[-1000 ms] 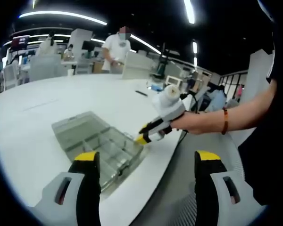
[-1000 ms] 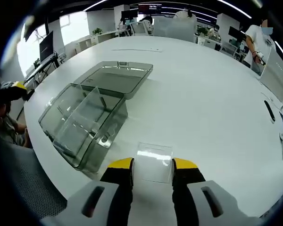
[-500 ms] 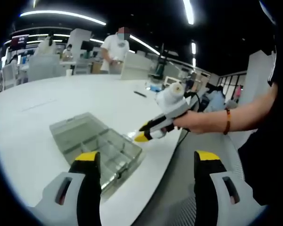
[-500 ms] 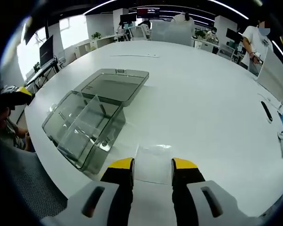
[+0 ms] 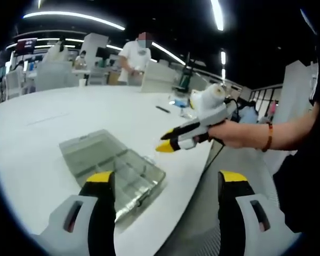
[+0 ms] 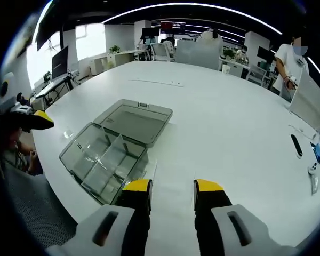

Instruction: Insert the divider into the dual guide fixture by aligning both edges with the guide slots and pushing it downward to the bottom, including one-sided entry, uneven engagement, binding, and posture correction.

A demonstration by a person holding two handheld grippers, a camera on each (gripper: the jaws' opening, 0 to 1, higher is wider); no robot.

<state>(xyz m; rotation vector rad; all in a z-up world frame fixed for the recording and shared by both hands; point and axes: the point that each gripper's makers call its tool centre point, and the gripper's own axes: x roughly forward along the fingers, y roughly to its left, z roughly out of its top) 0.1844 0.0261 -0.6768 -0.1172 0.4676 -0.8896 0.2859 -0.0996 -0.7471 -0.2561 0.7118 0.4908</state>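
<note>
In the left gripper view we look along our left gripper (image 5: 162, 184), its yellow-tipped jaws spread wide apart with nothing between them. Beyond them a clear plastic box (image 5: 114, 168) with inner partitions sits near the edge of the white table (image 5: 37, 133). Our right gripper (image 5: 173, 143) hangs above the box in a hand (image 5: 232, 133), its jaws drawn close together; we cannot tell whether they pinch anything.

In the right gripper view the jaws stand a little apart, and we cannot make out a divider between them. The box (image 6: 109, 162) lies ahead to the left, its lid (image 6: 133, 120) open flat behind it.
</note>
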